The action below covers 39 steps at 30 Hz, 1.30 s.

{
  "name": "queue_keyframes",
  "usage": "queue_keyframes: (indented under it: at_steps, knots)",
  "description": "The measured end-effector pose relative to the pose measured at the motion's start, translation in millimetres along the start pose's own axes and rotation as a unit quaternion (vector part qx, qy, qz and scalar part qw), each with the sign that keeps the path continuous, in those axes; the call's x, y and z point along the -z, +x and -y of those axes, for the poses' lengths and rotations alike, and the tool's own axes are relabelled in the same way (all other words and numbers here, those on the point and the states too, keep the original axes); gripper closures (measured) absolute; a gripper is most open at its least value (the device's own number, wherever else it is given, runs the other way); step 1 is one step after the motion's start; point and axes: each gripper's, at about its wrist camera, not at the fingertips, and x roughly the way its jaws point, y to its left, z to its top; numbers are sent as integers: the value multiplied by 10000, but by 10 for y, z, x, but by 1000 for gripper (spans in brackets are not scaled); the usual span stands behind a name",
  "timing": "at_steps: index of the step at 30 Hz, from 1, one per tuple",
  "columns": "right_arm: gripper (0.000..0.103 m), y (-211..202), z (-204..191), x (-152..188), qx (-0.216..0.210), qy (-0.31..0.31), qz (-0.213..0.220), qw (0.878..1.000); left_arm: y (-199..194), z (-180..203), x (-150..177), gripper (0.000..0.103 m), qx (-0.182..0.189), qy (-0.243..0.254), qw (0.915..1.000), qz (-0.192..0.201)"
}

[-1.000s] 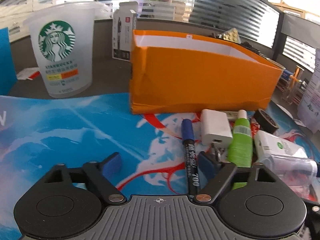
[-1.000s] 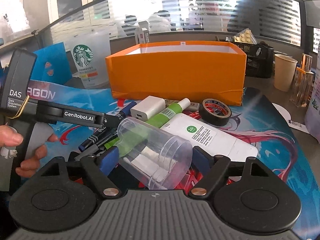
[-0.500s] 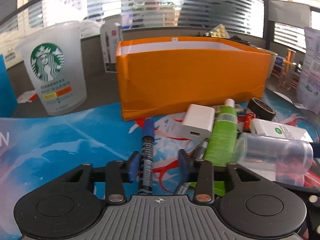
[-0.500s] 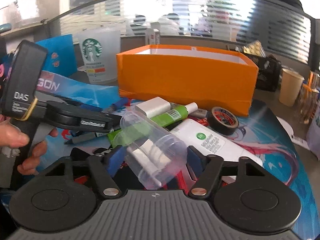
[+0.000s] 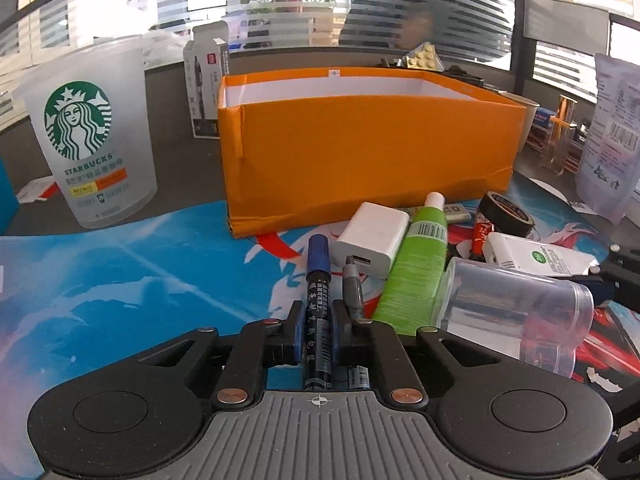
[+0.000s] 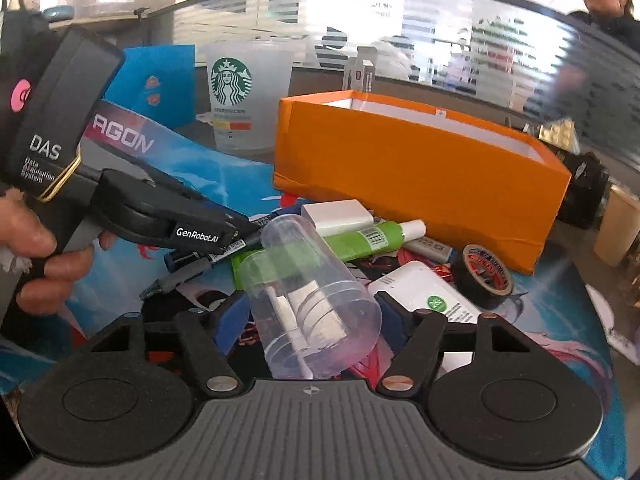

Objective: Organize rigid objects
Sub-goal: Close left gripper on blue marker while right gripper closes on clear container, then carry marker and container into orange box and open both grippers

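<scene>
My left gripper (image 5: 317,326) is shut on a black marker with a blue cap (image 5: 318,276), just above the blue mat. It also shows in the right wrist view (image 6: 240,232), holding the marker (image 6: 208,254). My right gripper (image 6: 310,320) is shut on a clear plastic cup (image 6: 308,292), which lies on its side; the cup also shows in the left wrist view (image 5: 516,312). An open orange box (image 5: 368,148) stands behind the pile, also seen from the right (image 6: 420,172).
In the pile lie a white charger (image 5: 372,238), a green tube (image 5: 416,272), a grey pen (image 5: 352,284), a tape roll (image 6: 484,274) and a white pack (image 6: 424,296). A Starbucks cup (image 5: 90,136) stands at the left. A paper cup (image 6: 618,224) stands at the right.
My left gripper moved right over the marker and closed on it. My right gripper stayed shut on the clear cup and swung to face more to the right.
</scene>
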Motion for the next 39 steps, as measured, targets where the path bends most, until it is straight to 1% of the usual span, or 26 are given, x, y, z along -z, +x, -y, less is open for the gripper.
queue_keyframes:
  at_steps: [3, 8, 11, 13, 16, 20, 23, 28, 32, 39]
  knots:
    - [39, -3, 5, 1, -17, 68, -19, 10000, 13, -47, -9, 92, -17, -41, 10000, -15]
    - [40, -7, -2, 4, -76, 15, -73, 9999, 27, 37, -11, 92, -134, 258, 9996, -22]
    - [42, -2, -12, 5, -86, 95, -96, 9999, 20, 12, -23, 92, -143, 125, 9998, -48]
    - [42, -30, -17, -10, 10, 149, -91, 9998, 1, -5, -28, 92, -217, 110, 9997, -69]
    - [44, -126, 25, -34, 17, 262, 61, 9996, -91, -30, -55, 92, -201, 44, 9998, 4]
    - [46, -175, 88, -68, 77, 383, 122, 9992, -218, -9, -125, 92, -189, 77, 9996, 187]
    - [46, -206, 111, -79, 117, 454, 209, 9987, -274, 7, -165, 92, -134, 56, 9996, 223]
    - [47, -270, 140, -144, 157, 456, 366, 9982, -377, 35, -254, 92, -93, 46, 9994, 329]
    - [47, -325, 154, -205, 252, 419, 530, 9974, -497, 72, -346, 92, -107, 119, 9985, 519]
    - [47, -436, 230, -327, 468, 372, 794, 9951, -616, 110, -526, 92, -80, 150, 9973, 714]
